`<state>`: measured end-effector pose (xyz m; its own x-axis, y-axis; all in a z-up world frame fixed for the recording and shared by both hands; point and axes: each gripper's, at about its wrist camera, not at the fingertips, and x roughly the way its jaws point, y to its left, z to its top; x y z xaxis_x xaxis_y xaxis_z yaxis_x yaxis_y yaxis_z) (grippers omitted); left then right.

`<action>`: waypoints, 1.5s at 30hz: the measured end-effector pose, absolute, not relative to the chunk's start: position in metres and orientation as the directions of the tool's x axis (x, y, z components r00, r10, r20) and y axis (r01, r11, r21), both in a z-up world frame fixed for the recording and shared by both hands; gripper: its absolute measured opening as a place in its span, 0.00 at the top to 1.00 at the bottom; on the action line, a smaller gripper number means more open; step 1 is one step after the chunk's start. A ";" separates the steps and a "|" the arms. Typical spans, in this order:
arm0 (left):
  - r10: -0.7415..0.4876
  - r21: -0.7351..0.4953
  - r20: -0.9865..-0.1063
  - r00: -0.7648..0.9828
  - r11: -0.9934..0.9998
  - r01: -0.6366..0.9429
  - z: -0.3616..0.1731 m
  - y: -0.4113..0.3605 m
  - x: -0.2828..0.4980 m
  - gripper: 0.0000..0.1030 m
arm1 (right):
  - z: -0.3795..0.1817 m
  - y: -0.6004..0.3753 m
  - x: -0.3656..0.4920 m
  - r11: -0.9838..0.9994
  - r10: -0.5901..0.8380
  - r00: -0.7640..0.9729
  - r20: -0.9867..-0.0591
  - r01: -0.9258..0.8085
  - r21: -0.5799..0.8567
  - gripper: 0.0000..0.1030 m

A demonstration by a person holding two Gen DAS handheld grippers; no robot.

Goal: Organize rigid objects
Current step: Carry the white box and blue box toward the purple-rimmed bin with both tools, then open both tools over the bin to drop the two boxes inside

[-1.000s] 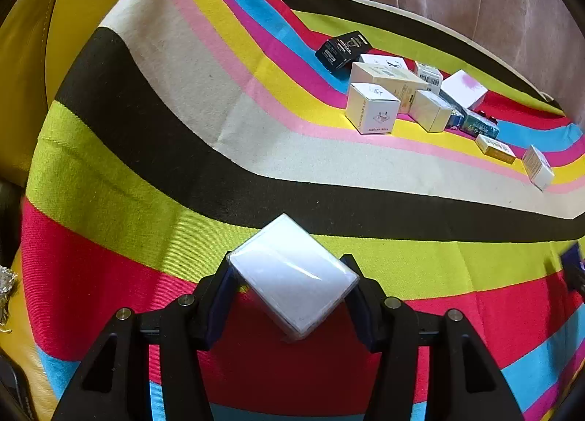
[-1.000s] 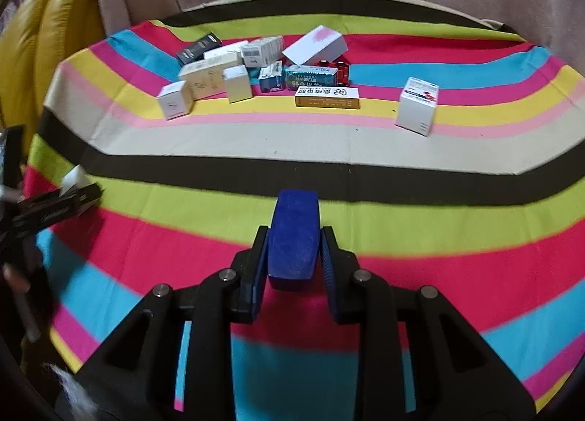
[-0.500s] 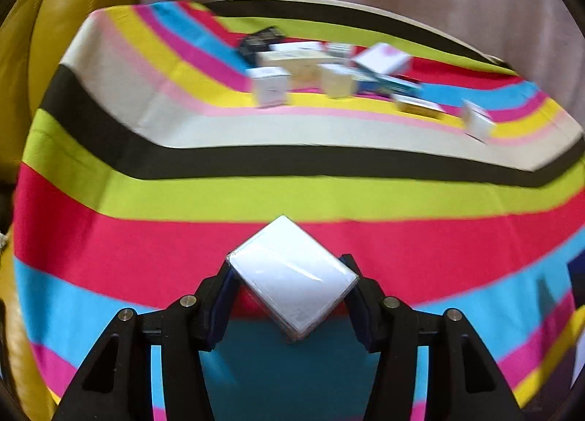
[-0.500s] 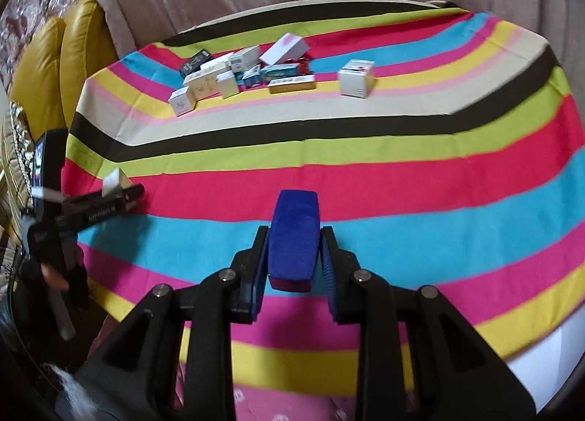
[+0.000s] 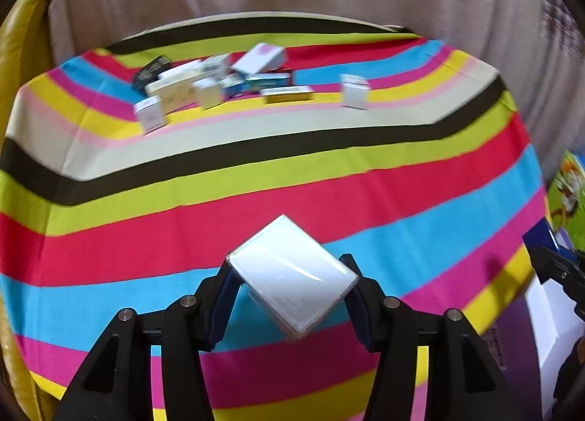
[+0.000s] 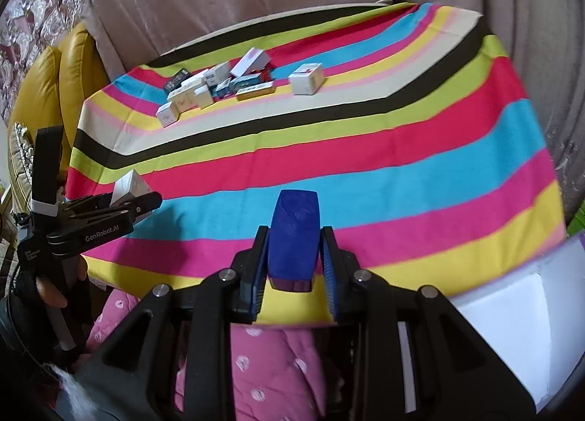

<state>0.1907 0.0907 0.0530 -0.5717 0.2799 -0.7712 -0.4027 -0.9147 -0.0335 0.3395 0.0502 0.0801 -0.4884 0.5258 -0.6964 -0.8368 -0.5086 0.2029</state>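
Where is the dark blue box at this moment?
The dark blue box sits clamped upright in the right gripper, low in the centre of the right wrist view, above the near edge of the striped cloth, far from the pile of boxes.

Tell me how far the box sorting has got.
Nothing visibly put away yet. In hand: left tongs grip a white box, right tongs a blue box, near an open white container. Left: the pile of boxes on the striped cloth.
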 end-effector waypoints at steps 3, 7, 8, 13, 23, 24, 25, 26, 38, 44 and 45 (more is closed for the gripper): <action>0.314 -0.024 -0.766 -0.560 -0.886 -0.464 0.058 0.111 0.204 0.47 | 0.084 0.045 0.362 -0.480 0.552 -0.472 -0.687 -0.854 0.200 0.70; 0.364 -0.030 -0.764 -0.532 -0.845 -0.534 0.065 0.137 0.221 0.47 | 0.087 0.041 0.392 -0.435 0.579 -0.451 -0.679 -0.875 0.211 0.70; 0.372 -0.029 -0.763 -0.528 -0.837 -0.547 0.066 0.141 0.225 0.47 | 0.086 0.039 0.400 -0.422 0.588 -0.441 -0.678 -0.882 0.207 0.70; 0.432 -0.026 -0.766 -0.476 -0.761 -0.648 0.075 0.179 0.249 0.47 | 0.081 0.033 0.438 -0.352 0.620 -0.378 -0.688 -0.917 0.186 0.70; 0.573 -0.050 -0.788 -0.224 -0.422 -0.905 0.080 0.291 0.334 0.47 | 0.065 0.008 0.524 -0.177 0.640 -0.206 -0.740 -0.977 0.118 0.70; 0.575 -0.052 -0.792 -0.207 -0.401 -0.915 0.078 0.297 0.340 0.47 | 0.064 0.006 0.529 -0.168 0.640 -0.196 -0.743 -0.979 0.114 0.70; 0.579 -0.056 -0.793 -0.189 -0.379 -0.924 0.077 0.302 0.345 0.47 | 0.064 0.005 0.533 -0.160 0.639 -0.187 -0.746 -0.981 0.109 0.70; 0.588 -0.066 -0.792 -0.162 -0.347 -0.936 0.076 0.307 0.352 0.47 | 0.063 0.004 0.536 -0.153 0.637 -0.178 -0.750 -0.983 0.103 0.70; 0.681 -0.346 -0.711 0.174 -0.123 -0.930 0.069 0.313 0.379 0.18 | 0.076 0.002 0.563 -0.029 0.657 -0.034 -0.753 -0.999 0.021 0.38; 0.738 -0.236 -0.672 -0.059 -0.289 -0.928 0.082 0.270 0.340 0.18 | 0.092 0.009 0.543 -0.073 0.696 -0.067 -0.715 -0.997 0.022 0.34; 0.736 -0.215 -0.667 -0.115 -0.339 -0.916 0.083 0.258 0.327 0.18 | 0.093 0.013 0.533 -0.103 0.695 -0.086 -0.714 -0.994 0.019 0.34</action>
<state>0.3273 0.2580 0.0834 -0.1155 0.7356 -0.6675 -0.9161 -0.3386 -0.2147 0.5333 0.0128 0.0934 -0.0861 0.6952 -0.7136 -0.9945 -0.1032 0.0195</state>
